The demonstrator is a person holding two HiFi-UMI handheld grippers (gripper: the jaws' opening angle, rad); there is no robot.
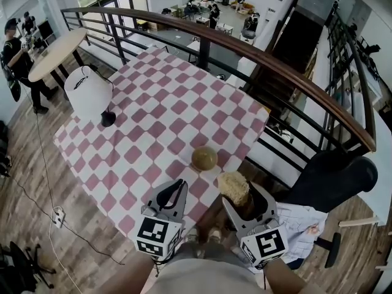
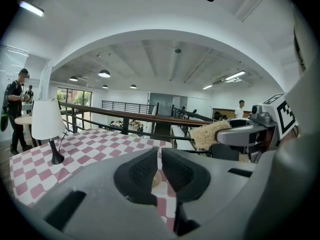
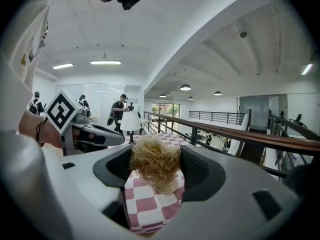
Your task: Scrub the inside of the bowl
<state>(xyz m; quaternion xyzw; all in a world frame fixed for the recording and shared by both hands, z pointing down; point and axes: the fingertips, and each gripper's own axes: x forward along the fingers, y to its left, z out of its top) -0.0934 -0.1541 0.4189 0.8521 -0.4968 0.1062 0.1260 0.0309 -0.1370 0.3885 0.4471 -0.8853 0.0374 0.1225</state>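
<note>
Two grippers in the shot, both hovering over the near edge of the desk (image 1: 153, 121), which is covered in pink-and-white checks. The right gripper (image 1: 245, 196) has its jaws clamped on a scrubber (image 1: 234, 187), a frizzy straw-coloured wad of fibres that bulges up and out from between them. In the right gripper view you can see it pinched from both sides and filling the whole gap. The left gripper (image 1: 177, 185) has its jaws pressed together with nothing in them. In the left gripper view there's only a thin slit between them, with a bit of the checked desk top showing through.

The bowl (image 1: 204, 158) is a small round tan one sitting on the desk near its near-right edge, just past the tips of both grippers and roughly between them. Neither gripper touches it. The scrubber is just beside it, on the near side, not inside it. From the right gripper view the bowl peeks out right below the scrubber.

Further back on the left part of the desk is a white-shaded lamp (image 1: 90, 92) on a dark base, well apart from the bowl. A dark curved railing (image 1: 275, 66) runs behind the desk, a black office chair (image 1: 334, 176) sits off to the right, and a person (image 1: 15, 54) stands at the far left.
</note>
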